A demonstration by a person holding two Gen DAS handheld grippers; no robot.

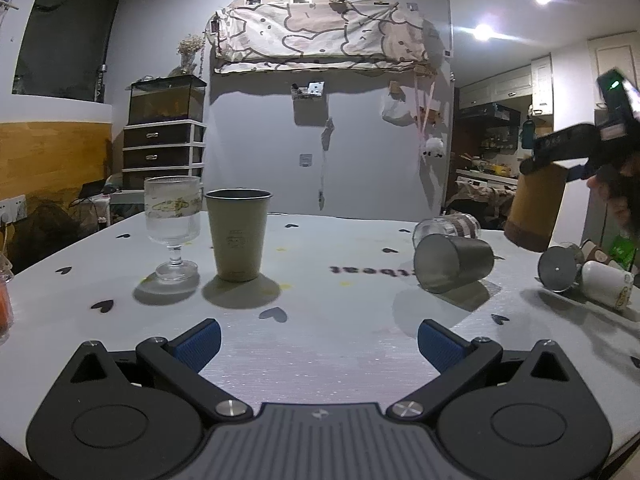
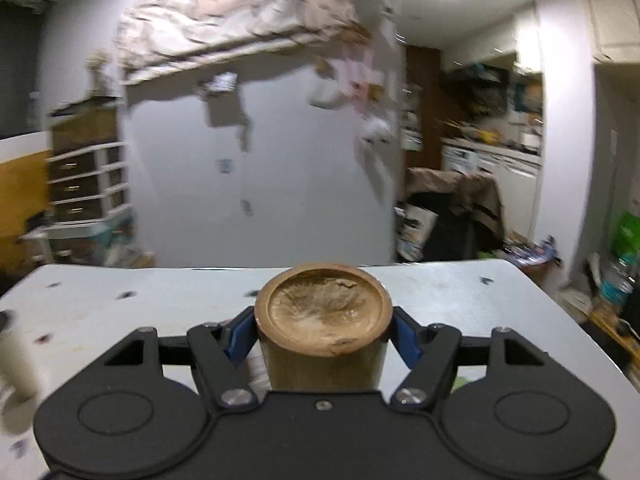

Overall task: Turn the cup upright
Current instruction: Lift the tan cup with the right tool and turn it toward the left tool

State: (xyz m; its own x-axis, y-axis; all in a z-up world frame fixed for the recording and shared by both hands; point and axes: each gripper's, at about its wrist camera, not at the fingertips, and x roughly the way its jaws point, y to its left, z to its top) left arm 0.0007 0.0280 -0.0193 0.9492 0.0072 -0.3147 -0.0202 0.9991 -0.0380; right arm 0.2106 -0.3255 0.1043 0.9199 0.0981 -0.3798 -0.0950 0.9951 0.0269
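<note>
Now finish the turn slowly: keep right tongs (image 2: 323,336) clamped on the bamboo cup (image 2: 323,320), held aloft over the table (image 2: 460,300), bring its base squarely down, then release. Leave left tongs (image 1: 319,342) wide open, empty, clear of the steel tumbler (image 1: 454,262).

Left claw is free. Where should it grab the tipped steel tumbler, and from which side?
Grip the steel tumbler across its side wall, mid-body. It lies on its side on the table, open mouth facing the left claw, closed base pointing away to the right. Probably best to come down from above, fingers straddling the round wall; the clear glass lying just behind crowds a level approach.
</note>
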